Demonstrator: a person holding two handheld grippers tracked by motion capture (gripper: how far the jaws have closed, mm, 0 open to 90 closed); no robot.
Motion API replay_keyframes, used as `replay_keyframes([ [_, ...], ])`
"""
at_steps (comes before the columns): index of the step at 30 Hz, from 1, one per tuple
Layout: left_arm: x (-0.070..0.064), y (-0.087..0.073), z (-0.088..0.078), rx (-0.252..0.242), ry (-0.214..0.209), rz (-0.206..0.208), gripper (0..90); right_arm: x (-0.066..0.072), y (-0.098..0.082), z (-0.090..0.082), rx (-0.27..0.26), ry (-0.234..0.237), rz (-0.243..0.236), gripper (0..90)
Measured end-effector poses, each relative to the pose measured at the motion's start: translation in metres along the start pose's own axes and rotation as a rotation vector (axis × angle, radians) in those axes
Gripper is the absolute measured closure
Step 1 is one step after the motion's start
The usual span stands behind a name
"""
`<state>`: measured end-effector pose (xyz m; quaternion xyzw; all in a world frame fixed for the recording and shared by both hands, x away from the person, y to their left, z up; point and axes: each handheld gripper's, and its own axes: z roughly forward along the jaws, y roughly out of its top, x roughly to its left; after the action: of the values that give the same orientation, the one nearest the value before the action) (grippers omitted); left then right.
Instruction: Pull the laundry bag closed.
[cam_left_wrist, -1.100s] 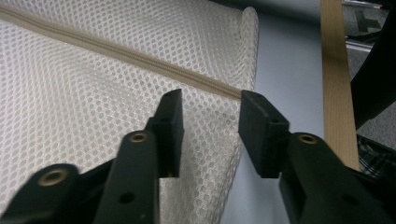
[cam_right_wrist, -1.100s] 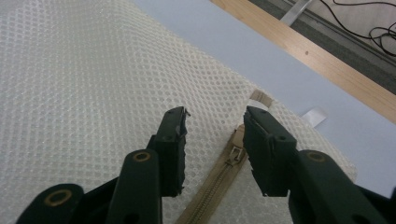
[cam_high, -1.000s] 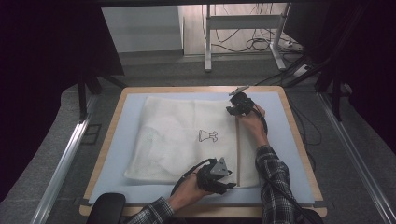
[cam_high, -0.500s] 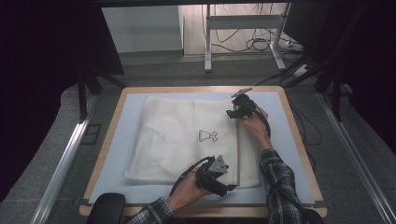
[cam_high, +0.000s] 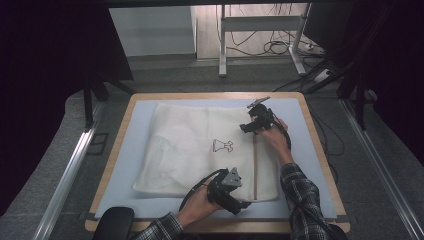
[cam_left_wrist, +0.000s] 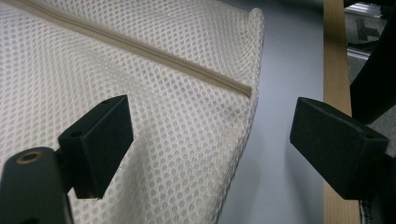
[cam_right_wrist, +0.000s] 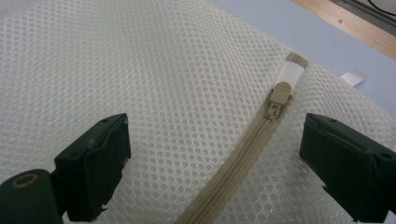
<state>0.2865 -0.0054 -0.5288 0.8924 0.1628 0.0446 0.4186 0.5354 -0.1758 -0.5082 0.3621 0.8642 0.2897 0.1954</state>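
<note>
A wooden-rimmed table (cam_high: 118, 145) topped by a pale blue mat (cam_high: 295, 107) carries a white mesh laundry bag (cam_high: 195, 150), which lies flat across the middle of the mat and reaches from near the far edge almost to the near one, with a small printed dress symbol (cam_high: 222, 146) at its centre. Its beige zipper (cam_right_wrist: 236, 151) runs front to back close to the bag's right side. The zipper looks closed along its whole length, with the slider (cam_right_wrist: 279, 95) parked at the far end by the far right corner of the bag, so the closing seems done and what is left is likely only to draw the hands away. The right gripper (cam_high: 256, 122) hovers over that far end; its jaws have just been opening and now stand wide apart with the slider between them but untouched. The left gripper (cam_high: 239, 201) sits at the bag's near right corner, over the zipper's near end; its jaws have also just been opening and stand wide, pressing on nothing.
</note>
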Motion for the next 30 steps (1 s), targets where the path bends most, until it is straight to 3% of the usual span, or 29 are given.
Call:
replay_keyframes([
  [10, 0.000, -0.008, -0.007, 0.003, 0.029, 0.013, 6.3, 0.004, -0.005, -0.010, -0.022, 0.030, 0.019, 3.0],
  [15, -0.001, -0.011, -0.009, 0.001, 0.054, 0.026, 4.0, 0.009, -0.005, -0.015, -0.033, 0.028, 0.000, 1.5],
  [22, -0.002, -0.011, -0.014, -0.002, 0.049, 0.046, 2.4, 0.017, -0.007, -0.024, -0.036, 0.016, -0.038, 0.0],
  [24, -0.003, -0.012, -0.016, 0.003, 0.056, 0.053, 1.9, 0.019, -0.007, -0.027, -0.043, 0.040, -0.032, 0.0],
  [30, -0.004, -0.012, -0.020, 0.009, 0.067, 0.056, 0.5, 0.030, -0.005, -0.037, -0.060, 0.053, -0.046, 0.0],
])
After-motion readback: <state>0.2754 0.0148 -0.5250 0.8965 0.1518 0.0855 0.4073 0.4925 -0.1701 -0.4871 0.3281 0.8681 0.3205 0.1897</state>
